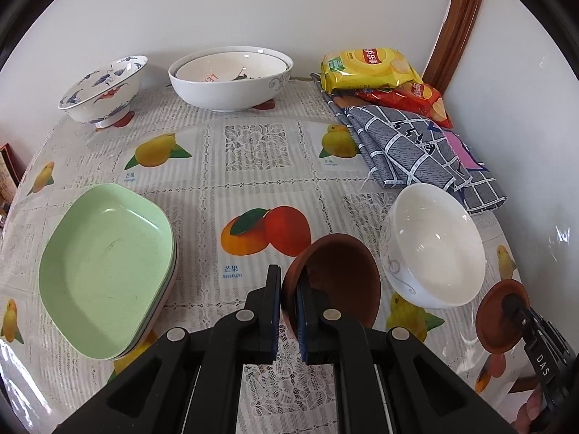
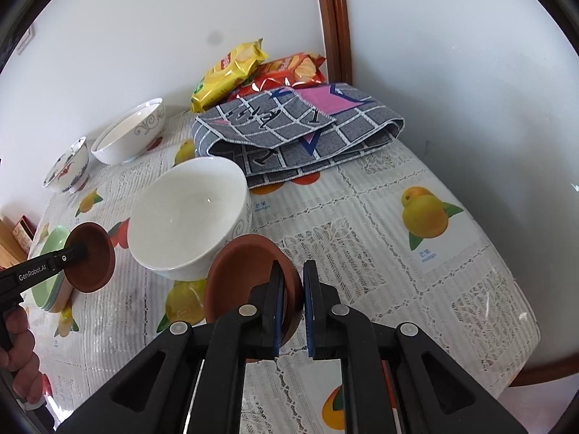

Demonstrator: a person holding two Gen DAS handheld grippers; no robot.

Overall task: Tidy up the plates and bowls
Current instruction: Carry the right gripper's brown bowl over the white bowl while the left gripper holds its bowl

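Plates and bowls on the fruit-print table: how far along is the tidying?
Done: the green square plates are stacked, and one white bowl sits nested in the large white bowl. In hand: each gripper clamps a small brown clay saucer. Left: the loose white bowl and the blue-patterned bowl.

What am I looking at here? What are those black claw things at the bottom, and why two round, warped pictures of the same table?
No robot: a person holds a two-finger clamp in each hand, each with a wide-angle camera looking along its fingers. The left gripper pinches a brown saucer; the right gripper pinches another brown saucer. On the fruit-print tablecloth sit a white bowl, stacked green plates, a nested pair of white bowls, a blue-patterned bowl, a folded cloth and snack bags.
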